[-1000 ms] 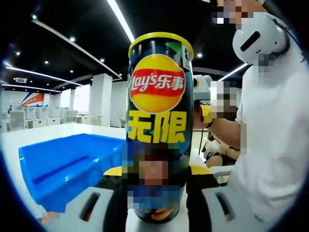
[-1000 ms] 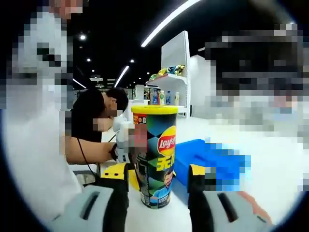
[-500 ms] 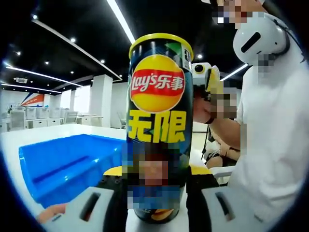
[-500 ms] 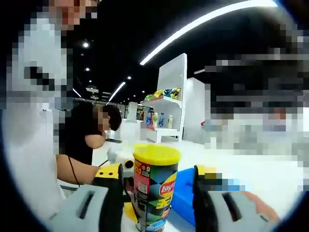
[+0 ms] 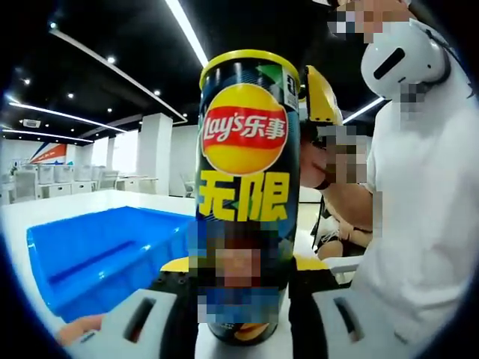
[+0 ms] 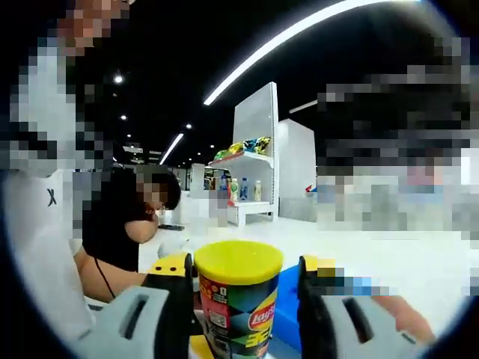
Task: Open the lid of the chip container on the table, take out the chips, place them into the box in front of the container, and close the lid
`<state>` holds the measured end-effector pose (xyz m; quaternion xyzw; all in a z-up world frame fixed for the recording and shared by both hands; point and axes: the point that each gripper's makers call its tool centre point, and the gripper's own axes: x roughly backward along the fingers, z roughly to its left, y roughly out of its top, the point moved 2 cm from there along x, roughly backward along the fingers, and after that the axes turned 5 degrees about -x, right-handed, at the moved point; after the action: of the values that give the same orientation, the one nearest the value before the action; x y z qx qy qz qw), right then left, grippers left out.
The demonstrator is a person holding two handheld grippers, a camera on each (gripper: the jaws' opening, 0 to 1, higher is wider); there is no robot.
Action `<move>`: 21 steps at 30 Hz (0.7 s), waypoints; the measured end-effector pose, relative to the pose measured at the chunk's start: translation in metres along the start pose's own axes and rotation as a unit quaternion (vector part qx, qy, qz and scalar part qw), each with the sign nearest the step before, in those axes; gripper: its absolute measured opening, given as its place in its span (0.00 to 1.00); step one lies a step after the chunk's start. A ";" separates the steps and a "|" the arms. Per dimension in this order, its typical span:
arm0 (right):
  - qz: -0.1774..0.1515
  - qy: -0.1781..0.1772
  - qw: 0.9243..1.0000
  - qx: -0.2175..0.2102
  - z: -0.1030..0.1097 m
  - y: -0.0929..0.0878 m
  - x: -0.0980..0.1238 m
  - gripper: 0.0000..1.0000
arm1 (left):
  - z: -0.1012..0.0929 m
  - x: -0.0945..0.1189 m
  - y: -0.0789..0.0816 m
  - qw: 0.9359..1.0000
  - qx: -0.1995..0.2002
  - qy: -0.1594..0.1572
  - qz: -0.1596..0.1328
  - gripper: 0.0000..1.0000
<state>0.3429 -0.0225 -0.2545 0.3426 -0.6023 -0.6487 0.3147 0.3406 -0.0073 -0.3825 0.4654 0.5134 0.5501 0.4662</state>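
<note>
- Left tongs (image 5: 239,303): clamped on the lower body of the can (image 5: 245,194), jaws either side. Reads as the anchor hold, keeping the can upright while the top gets worked.
- Can stands upright on the white worktop (image 5: 97,200); lid (image 6: 238,262) on, so nothing is out yet.
- Right tongs (image 6: 241,278): high up at lid level, jaws spread to either side of the yellow lid. Cannot tell if they touch it; no grip visible. Looks like a line-up to pull the lid.
- Blue box (image 5: 105,254): on the worktop just beside the can, open side up, nothing visible inside. Close placement keeps the chip transfer short.
- Behind: person in a white shirt (image 5: 419,194) right by the can, a seated person further off, then shelves (image 6: 243,176) with goods.
</note>
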 end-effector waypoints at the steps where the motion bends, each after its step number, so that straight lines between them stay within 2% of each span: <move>1: 0.000 0.001 1.000 0.004 0.001 0.000 -0.001 0.52 | 0.000 0.000 0.000 1.000 0.000 0.000 0.000 0.46; 4: 0.004 0.006 1.000 0.012 0.005 0.000 -0.004 0.49 | 0.000 0.000 0.000 1.000 0.001 0.000 0.003 0.46; 9: 0.010 -0.001 1.000 0.026 0.006 -0.001 -0.009 0.50 | 0.000 -0.001 0.000 1.000 -0.002 -0.001 0.009 0.46; 17: 0.001 -0.007 0.999 0.048 0.006 0.000 -0.008 0.49 | -0.001 -0.001 -0.001 1.000 -0.002 -0.001 0.021 0.46; 21: -0.001 -0.012 0.999 0.046 0.005 0.000 -0.007 0.48 | -0.002 -0.001 -0.002 1.000 -0.002 -0.001 0.019 0.46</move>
<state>0.3428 -0.0133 -0.2540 0.3494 -0.6349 -0.6247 0.2908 0.3386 -0.0081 -0.3843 0.4742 0.5028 0.5598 0.4571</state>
